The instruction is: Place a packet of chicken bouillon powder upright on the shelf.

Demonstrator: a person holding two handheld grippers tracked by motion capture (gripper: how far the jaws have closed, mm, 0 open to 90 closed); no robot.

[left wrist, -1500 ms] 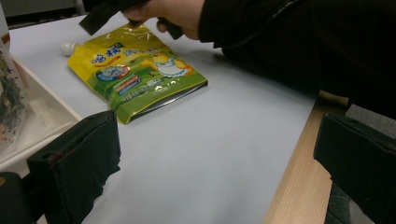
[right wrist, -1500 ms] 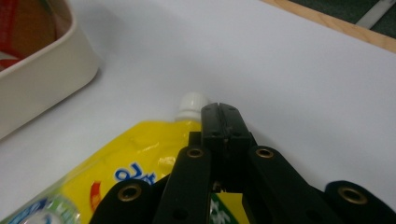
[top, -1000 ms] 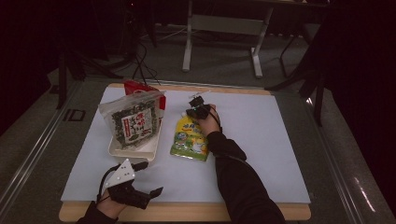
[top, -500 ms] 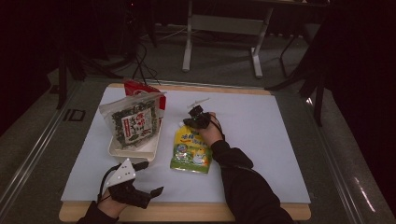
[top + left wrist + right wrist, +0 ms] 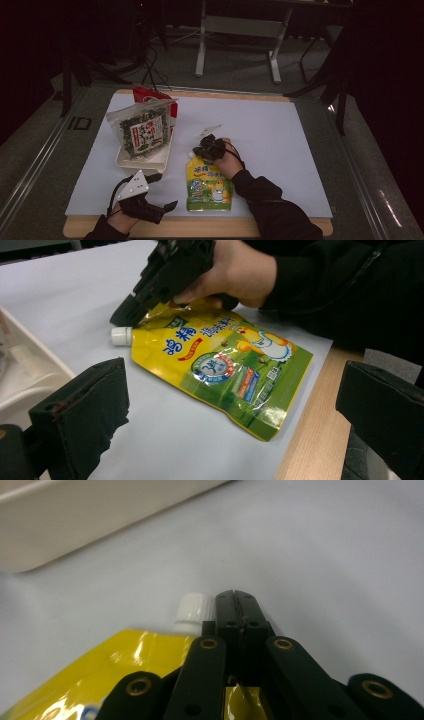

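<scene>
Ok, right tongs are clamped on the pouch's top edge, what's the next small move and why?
Probably keep dragging the yellow pouch toward the table's near edge. The right tongs are shut on its top by the white cap, and the left tongs wait open nearby.

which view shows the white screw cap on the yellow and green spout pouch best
The left gripper view: the white screw cap sits sharp and unobstructed beside the yellow and green spout pouch. The right gripper view shows it close but partly behind its shut jaws. In the high view it is too small to tell.
</scene>
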